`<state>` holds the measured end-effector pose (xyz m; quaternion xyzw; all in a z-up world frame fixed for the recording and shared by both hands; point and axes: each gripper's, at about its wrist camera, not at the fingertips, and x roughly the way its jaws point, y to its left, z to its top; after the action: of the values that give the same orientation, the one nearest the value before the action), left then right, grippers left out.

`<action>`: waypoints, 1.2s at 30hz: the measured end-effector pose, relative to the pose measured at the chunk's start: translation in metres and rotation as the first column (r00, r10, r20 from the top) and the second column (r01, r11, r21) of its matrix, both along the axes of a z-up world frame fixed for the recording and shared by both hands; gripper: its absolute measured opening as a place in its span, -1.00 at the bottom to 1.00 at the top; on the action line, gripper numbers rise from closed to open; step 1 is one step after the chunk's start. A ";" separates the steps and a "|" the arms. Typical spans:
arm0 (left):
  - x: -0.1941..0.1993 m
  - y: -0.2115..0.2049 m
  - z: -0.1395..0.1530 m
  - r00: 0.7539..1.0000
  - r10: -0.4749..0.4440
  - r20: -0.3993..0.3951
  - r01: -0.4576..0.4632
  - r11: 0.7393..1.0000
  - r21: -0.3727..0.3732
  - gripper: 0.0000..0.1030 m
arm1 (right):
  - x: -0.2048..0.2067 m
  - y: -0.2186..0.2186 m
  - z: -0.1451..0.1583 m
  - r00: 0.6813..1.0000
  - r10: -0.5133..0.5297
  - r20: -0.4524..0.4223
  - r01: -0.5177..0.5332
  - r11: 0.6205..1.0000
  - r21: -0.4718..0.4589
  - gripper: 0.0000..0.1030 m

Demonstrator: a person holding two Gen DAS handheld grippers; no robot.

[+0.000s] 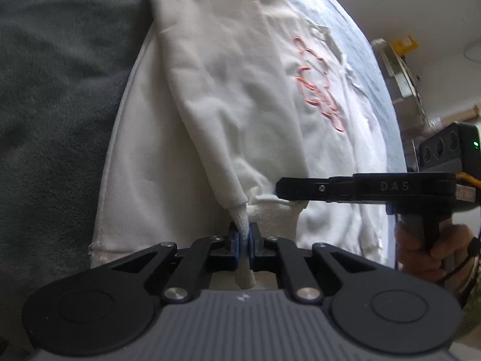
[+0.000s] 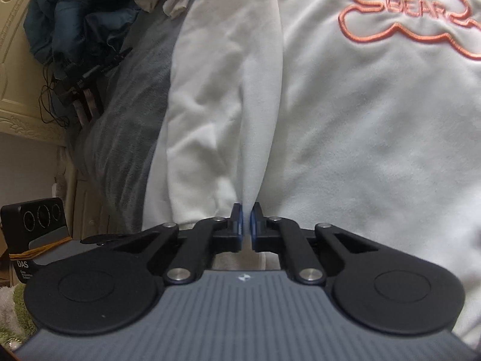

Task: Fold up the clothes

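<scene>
The white fleece sweatshirt with an orange embroidered bear outline (image 1: 240, 105) lies flat on the grey blanket (image 1: 54, 90), filling the middle of both views. The left gripper (image 1: 244, 240) is closed on the sleeve's ribbed cuff (image 1: 243, 219). The right gripper (image 2: 246, 225) pinches a fold of the sweatshirt's cloth.

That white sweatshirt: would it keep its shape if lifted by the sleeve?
Probably not. The sweatshirt looks soft and creased, so it should sag. Its cuff, pinched in the left hand-held gripper, already bunches. The fleecy surface likely grips rather than slips.
</scene>
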<state>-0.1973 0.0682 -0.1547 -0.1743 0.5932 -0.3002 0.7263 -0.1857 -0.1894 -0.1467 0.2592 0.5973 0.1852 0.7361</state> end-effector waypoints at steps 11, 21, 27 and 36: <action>-0.001 0.044 0.006 0.999 0.001 -0.041 0.003 0.996 0.088 -0.88 | -0.019 0.041 0.006 0.997 0.073 -0.009 -0.072 0.996 0.043 -0.95; -0.004 0.039 -0.020 0.993 -0.086 -0.084 0.098 0.982 0.161 -0.88 | -0.017 0.044 -0.004 0.992 0.114 -0.056 -0.115 0.993 -0.016 -0.85; 0.001 0.038 -0.027 0.990 -0.094 -0.103 0.109 0.982 0.153 -0.84 | 0.034 -0.012 0.033 0.983 -0.107 0.149 0.114 0.993 -0.042 -0.48; 0.004 0.038 -0.028 0.986 -0.136 -0.100 0.149 0.979 0.142 -0.84 | 0.181 -0.041 0.006 0.903 -0.228 0.363 0.290 0.948 -0.128 -0.10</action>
<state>-0.1937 0.1064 -0.1828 -0.0898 0.6569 -0.2982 0.6866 -0.0051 -0.2299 -0.1404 0.2329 0.4337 0.0735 0.8674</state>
